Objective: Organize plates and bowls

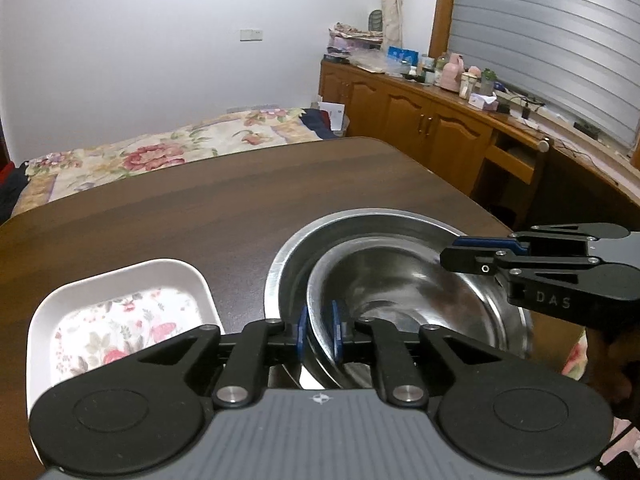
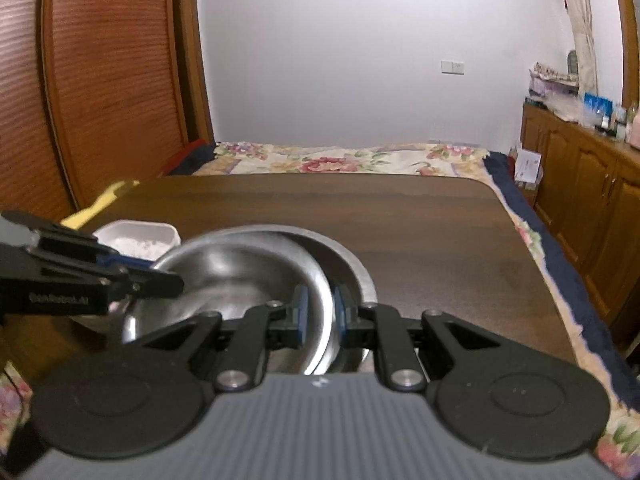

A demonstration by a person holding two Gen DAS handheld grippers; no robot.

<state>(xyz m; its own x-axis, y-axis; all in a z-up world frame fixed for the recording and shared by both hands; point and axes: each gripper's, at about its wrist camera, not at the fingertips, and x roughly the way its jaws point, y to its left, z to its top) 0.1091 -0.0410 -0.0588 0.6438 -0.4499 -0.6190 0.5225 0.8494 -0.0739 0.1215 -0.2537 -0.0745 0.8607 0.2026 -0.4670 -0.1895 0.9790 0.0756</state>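
A smaller steel bowl (image 1: 408,304) sits tilted inside a larger steel bowl (image 1: 296,252) on the dark wooden table (image 1: 200,208). My left gripper (image 1: 319,332) is shut on the smaller bowl's near-left rim. My right gripper (image 2: 321,316) is shut on the same bowl's (image 2: 240,272) right rim; the larger bowl (image 2: 352,264) shows behind it. The right gripper also shows in the left wrist view (image 1: 460,254), the left gripper in the right wrist view (image 2: 160,280). A white rectangular dish with a floral bottom (image 1: 116,320) lies left of the bowls and shows small in the right wrist view (image 2: 136,236).
A bed with a floral cover (image 1: 160,152) lies beyond the table's far edge. Wooden cabinets with clutter on top (image 1: 420,116) stand to the right. A wooden wardrobe (image 2: 100,80) stands to the left. A yellow object (image 2: 96,208) lies at the table's left corner.
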